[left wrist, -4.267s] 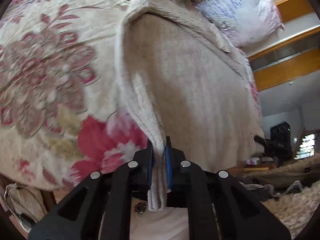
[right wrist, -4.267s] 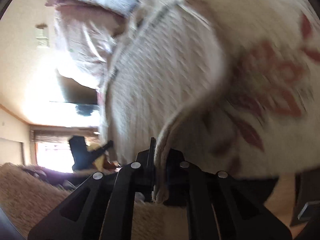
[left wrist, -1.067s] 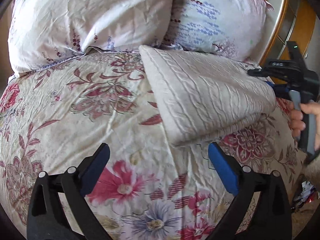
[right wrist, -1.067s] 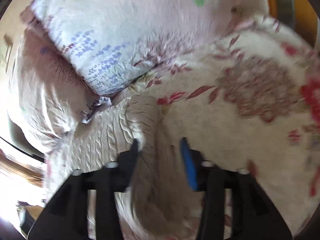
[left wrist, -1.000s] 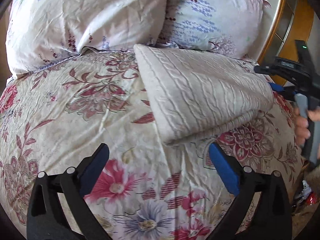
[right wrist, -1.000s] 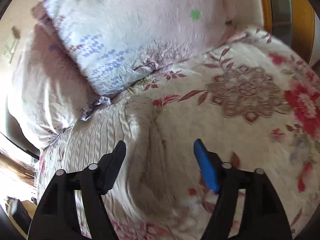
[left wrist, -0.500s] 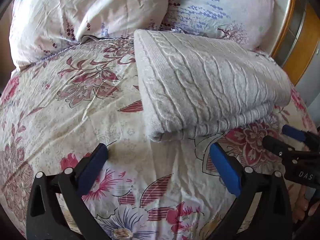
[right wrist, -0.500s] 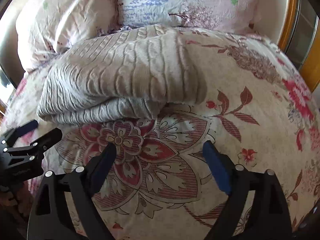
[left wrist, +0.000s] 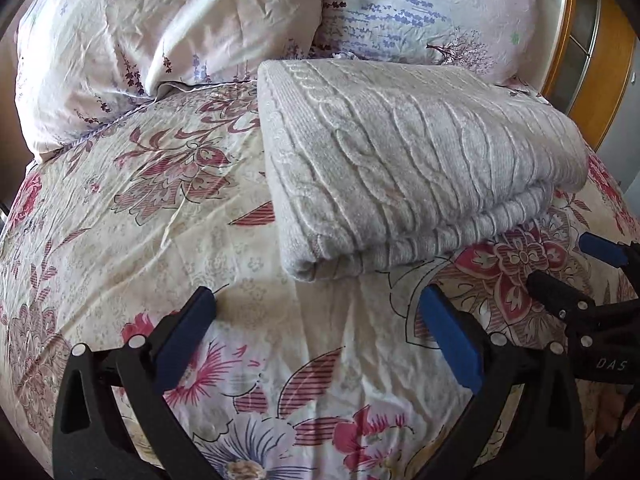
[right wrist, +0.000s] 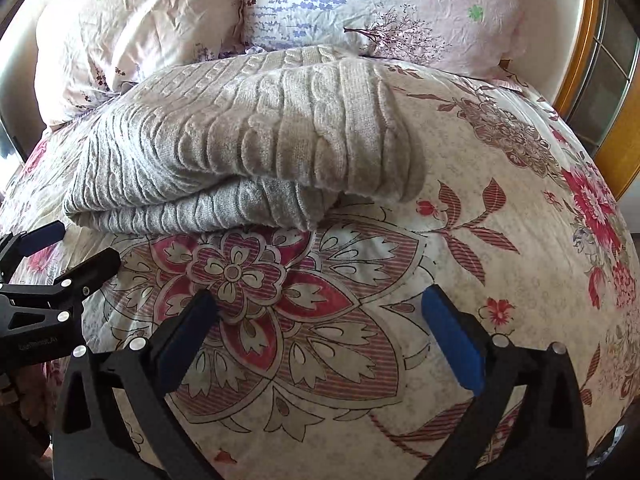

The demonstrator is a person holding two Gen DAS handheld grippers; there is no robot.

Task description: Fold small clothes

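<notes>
Sweater first: in the left wrist view the cream cable-knit garment lay folded into a thick rectangle on the floral bedspread, its far edge close against two pale printed pillows at the head of the bed. Stacked layers showed along its near edge, with a rounded fold at the near left corner. The left gripper hung just short of that near edge, jaws spread wide, blue pads facing each other over bare bedspread and touching no cloth. At the right border of this view the right gripper came in from the side, its two fingers parted, near the sweater's right end but apart from it. A wooden frame stood behind the bed on the right.

From the right wrist view, the sweater sat ahead and to the left on the bedspread, the top layer drooping over the lower ones at its right end. The right gripper was spread wide above a large red flower print, holding nothing, clear of the knit. The left gripper entered at the left border, fingers parted, close to the sweater's near left corner. The pillows lay behind.
</notes>
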